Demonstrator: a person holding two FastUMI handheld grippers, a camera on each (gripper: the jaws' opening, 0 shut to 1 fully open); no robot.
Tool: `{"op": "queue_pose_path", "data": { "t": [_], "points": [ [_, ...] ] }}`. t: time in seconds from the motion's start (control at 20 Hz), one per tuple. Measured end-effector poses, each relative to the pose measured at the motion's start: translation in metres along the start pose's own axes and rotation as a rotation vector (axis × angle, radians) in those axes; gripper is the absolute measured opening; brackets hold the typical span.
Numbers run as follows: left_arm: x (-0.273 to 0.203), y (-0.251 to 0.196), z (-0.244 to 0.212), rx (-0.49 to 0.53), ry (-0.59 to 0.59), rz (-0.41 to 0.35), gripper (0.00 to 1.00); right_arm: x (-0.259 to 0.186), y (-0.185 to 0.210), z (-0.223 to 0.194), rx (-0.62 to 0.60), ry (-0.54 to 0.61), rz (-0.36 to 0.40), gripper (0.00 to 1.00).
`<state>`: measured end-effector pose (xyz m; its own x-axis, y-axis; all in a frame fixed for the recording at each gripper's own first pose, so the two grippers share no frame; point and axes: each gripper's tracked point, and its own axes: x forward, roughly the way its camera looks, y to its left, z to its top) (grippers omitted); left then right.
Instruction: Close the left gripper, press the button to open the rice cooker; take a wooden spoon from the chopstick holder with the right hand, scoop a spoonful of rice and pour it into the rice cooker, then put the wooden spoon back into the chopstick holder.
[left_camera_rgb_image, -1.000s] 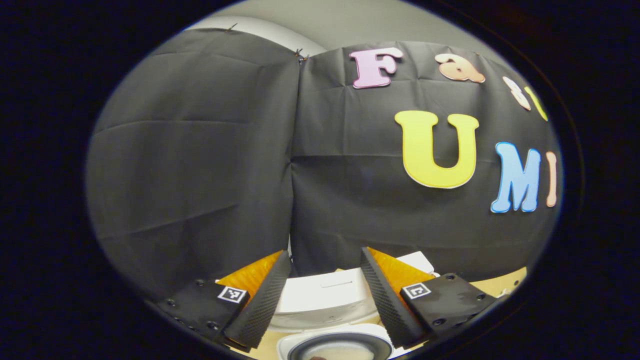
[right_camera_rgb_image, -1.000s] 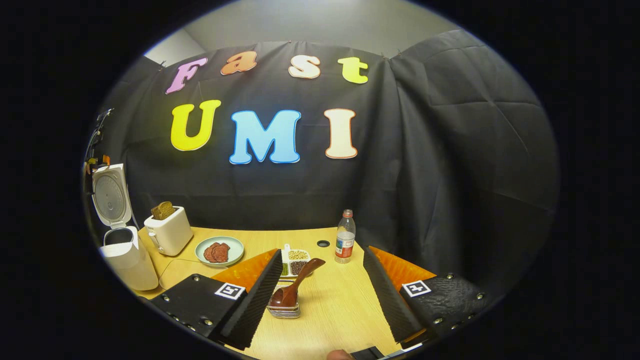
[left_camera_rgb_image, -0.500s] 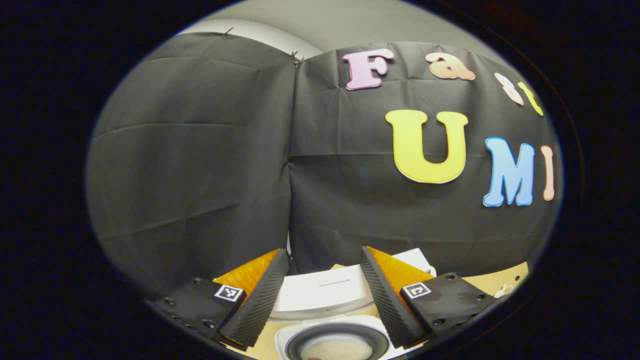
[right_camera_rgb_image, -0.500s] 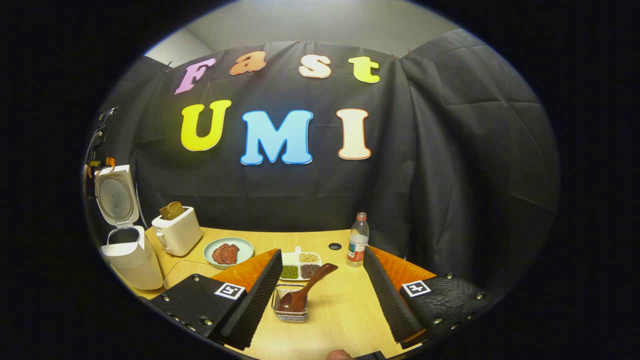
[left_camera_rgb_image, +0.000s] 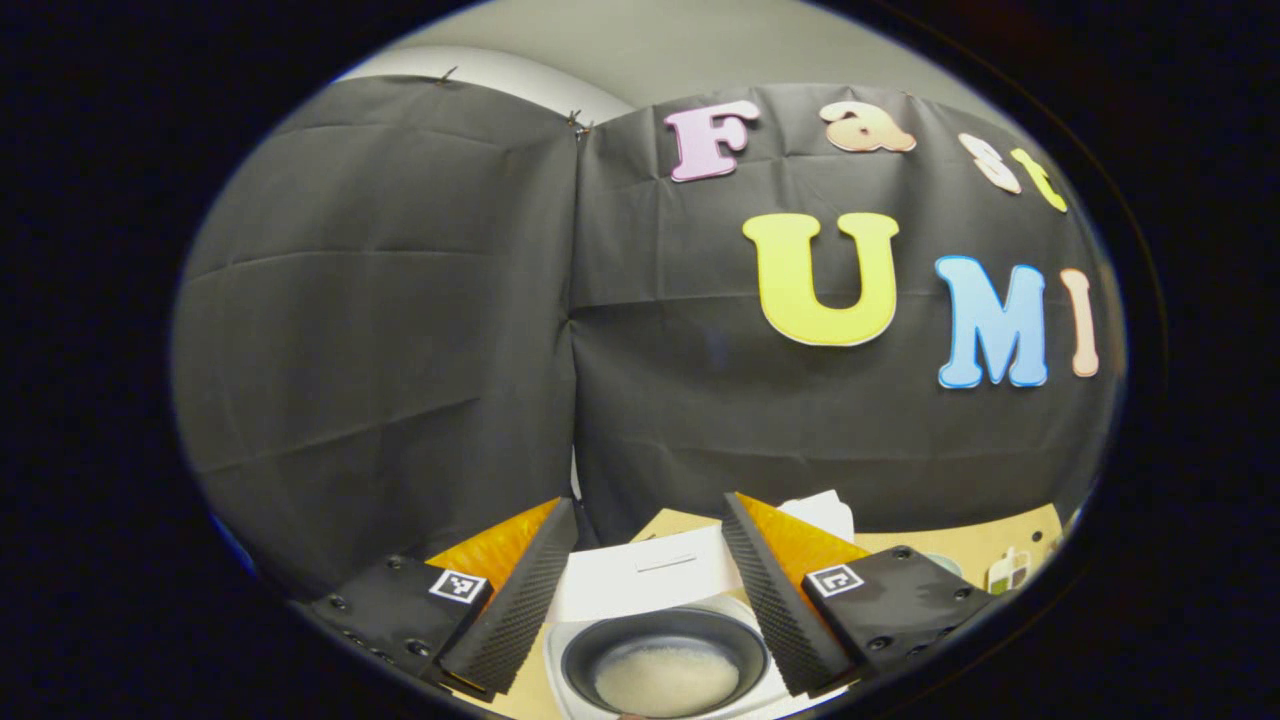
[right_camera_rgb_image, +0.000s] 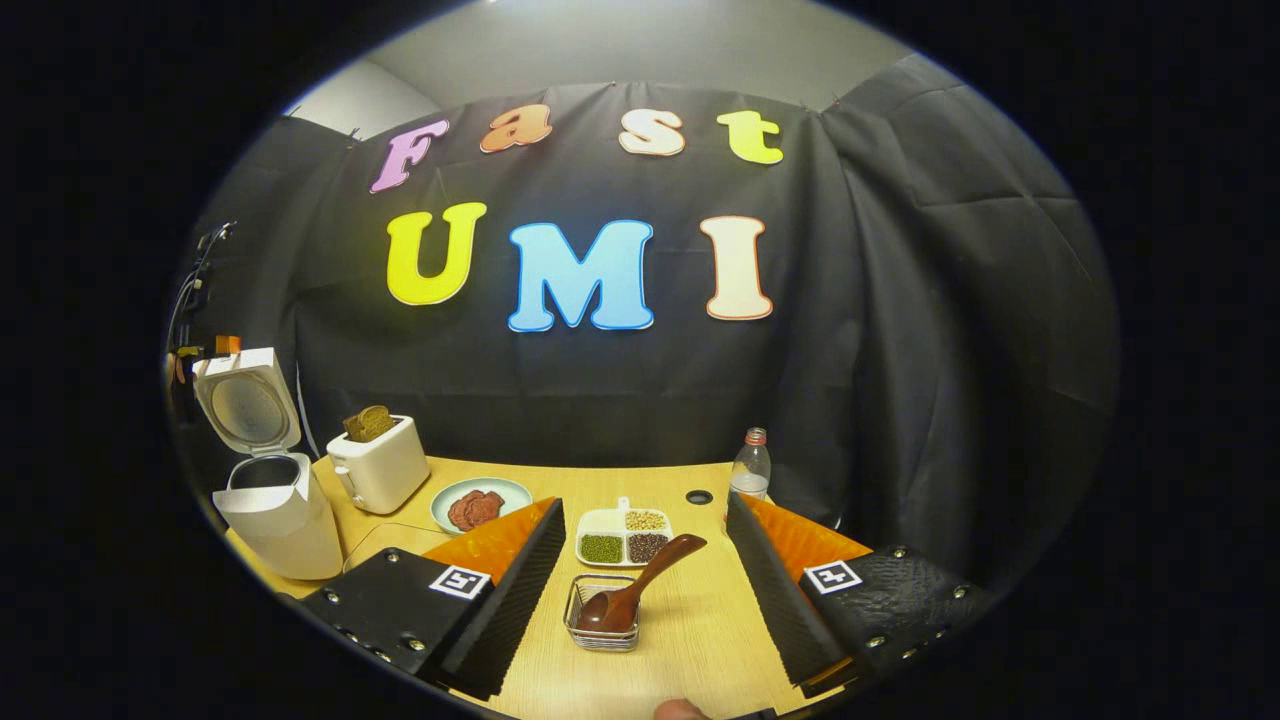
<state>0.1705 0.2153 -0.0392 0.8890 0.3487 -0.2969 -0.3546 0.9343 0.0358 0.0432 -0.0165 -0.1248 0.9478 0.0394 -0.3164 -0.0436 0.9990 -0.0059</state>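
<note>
Well, from my left gripper view, my left gripper (left_camera_rgb_image: 645, 590) hung with its fingers spread apart and nothing between them, looking down over the rice cooker (left_camera_rgb_image: 664, 655). Its lid (left_camera_rgb_image: 645, 575) stood raised behind the dark inner pot, and a pale layer of rice (left_camera_rgb_image: 666, 680) lay in the bottom of that pot. To the right, past my finger, a strip of the wooden table (left_camera_rgb_image: 985, 545) showed against the booth wall.

In my right gripper view, going from the left, the rice cooker (right_camera_rgb_image: 275, 515) stood at the far left edge of the table (right_camera_rgb_image: 690, 630) with its lid (right_camera_rgb_image: 247, 400) tipped up and back. Just right of it sat a white toaster (right_camera_rgb_image: 380, 470) with bread in the slot, then a plate (right_camera_rgb_image: 480, 503) holding something reddish. Nearer the middle lay a divided dish (right_camera_rgb_image: 622, 535) of beans and grains. In front of it, the wooden spoon (right_camera_rgb_image: 640, 595) rested bowl-down in the wire chopstick holder (right_camera_rgb_image: 600, 628), handle leaning up to the right. My right gripper (right_camera_rgb_image: 645, 590) was released, fingers wide on either side of the holder and touching neither it nor the spoon. Farther right stood a bottle (right_camera_rgb_image: 750, 470), near a small dark hole (right_camera_rgb_image: 699, 497) in the tabletop
</note>
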Motion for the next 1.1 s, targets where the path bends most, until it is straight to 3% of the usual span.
{"op": "queue_pose_path", "data": {
  "t": [0.15,0.2,0.35,0.5,1.1],
  "points": [
    [-0.017,-0.005,-0.016,0.026,-0.004,-0.007,0.96,0.007,0.006,-0.002,0.012,0.010,0.023,0.99],
    [-0.022,-0.007,-0.020,0.031,-0.002,-0.010,1.00,0.008,0.008,-0.002,0.012,0.011,0.030,0.99],
    [-0.038,-0.015,-0.039,0.051,0.015,-0.016,0.96,0.012,0.014,-0.003,0.001,0.013,0.047,0.99],
    [-0.050,-0.022,-0.055,0.069,0.029,-0.024,1.00,0.013,0.017,-0.003,-0.005,0.016,0.059,0.99],
    [-0.084,-0.035,-0.118,0.007,0.123,-0.066,0.98,0.007,0.014,-0.007,-0.003,0.026,0.063,0.98]
  ]
}}
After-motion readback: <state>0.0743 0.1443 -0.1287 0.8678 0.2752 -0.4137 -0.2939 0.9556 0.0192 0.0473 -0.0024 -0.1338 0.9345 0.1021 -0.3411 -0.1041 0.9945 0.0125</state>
